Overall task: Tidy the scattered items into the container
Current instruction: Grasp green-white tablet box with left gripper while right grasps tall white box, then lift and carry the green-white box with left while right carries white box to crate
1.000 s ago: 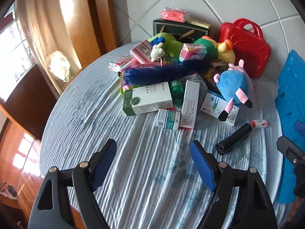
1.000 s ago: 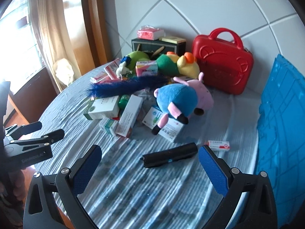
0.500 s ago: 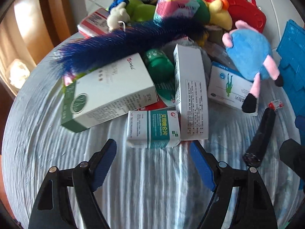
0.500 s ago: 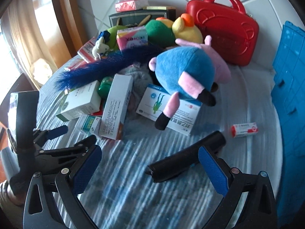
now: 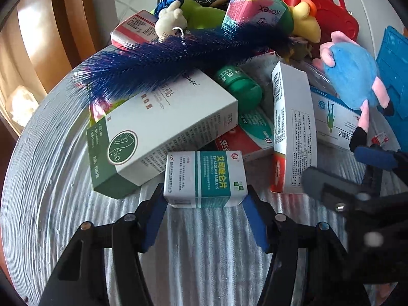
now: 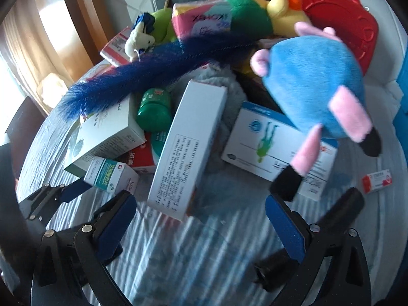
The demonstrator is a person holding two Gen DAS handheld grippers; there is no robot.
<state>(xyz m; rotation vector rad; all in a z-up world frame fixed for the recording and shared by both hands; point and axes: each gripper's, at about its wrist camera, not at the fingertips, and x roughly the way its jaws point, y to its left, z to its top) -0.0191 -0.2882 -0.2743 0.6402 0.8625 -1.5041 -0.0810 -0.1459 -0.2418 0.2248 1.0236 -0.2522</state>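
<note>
The left gripper (image 5: pixel 205 204) has dropped to the near edge of the heap, and its jaws, spread wide a second ago, are closing on the small teal-and-white tablet box (image 5: pixel 205 178). The blue pads (image 5: pixel 158 213) sit at the box's two ends; whether they press on it yet cannot be told. The box lies on the striped blue-white cloth (image 5: pixel 63 191) and reads "ESTAZOLAN TABLETS" beside Chinese characters.

The right gripper (image 6: pixel 200 223) has also come down and nearer. Its jaws stand wide apart with only cloth between them. The black torch (image 6: pixel 339 214), which lay between the fingers a second ago, now lies behind the right finger.

Just beyond the tablet box, to the left, sits a large green-and-white box (image 5: pixel 158 127); to the right, a long white box (image 5: pixel 293 127) with a barcode. Across the heap lies a fuzzy blue brush (image 5: pixel 178 58). Further back, a pink pack (image 5: pixel 255 12) is printed "Kotex". A blue and pink plush toy (image 5: pixel 352 79) lies to the right on a white box with a green figure (image 6: pixel 265 142). The red case (image 5: pixel 336 17) stands at the far right, and a blue crate (image 5: pixel 392 71) shows at the right edge.
</note>
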